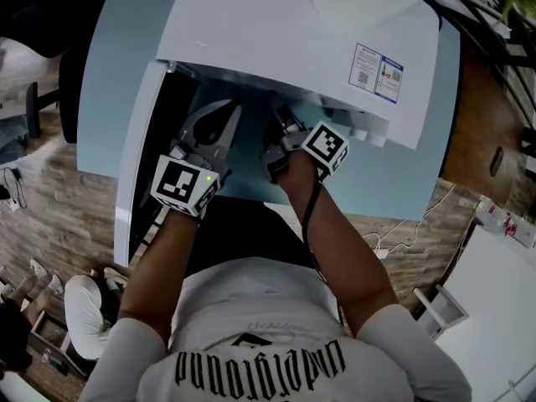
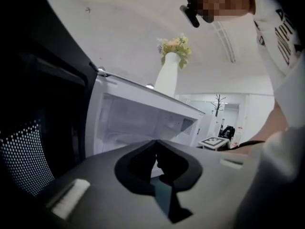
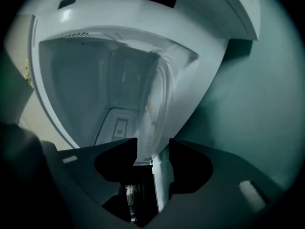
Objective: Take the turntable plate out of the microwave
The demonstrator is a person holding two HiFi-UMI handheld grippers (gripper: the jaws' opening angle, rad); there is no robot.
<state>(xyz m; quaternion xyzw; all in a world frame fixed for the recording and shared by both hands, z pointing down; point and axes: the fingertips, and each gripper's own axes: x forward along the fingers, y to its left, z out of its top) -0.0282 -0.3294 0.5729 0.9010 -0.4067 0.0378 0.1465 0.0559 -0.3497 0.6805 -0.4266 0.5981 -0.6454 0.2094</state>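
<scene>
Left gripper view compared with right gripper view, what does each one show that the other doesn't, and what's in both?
Only the left gripper view: the left gripper, fingers shut, the dark mesh microwave door and a white vase of flowers. Only the right gripper view: the right gripper, fingers apart, and the glass turntable plate seen clearly. Both: the microwave's white cavity.

The left hand-held gripper [image 2: 156, 165], jaws together, faces the open microwave [image 2: 143, 120] — a flower vase [image 2: 167, 78] rises above it.

Plank floor [image 1: 59, 216], pale blue table [image 1: 117, 82], white vase [image 2: 167, 78]
</scene>
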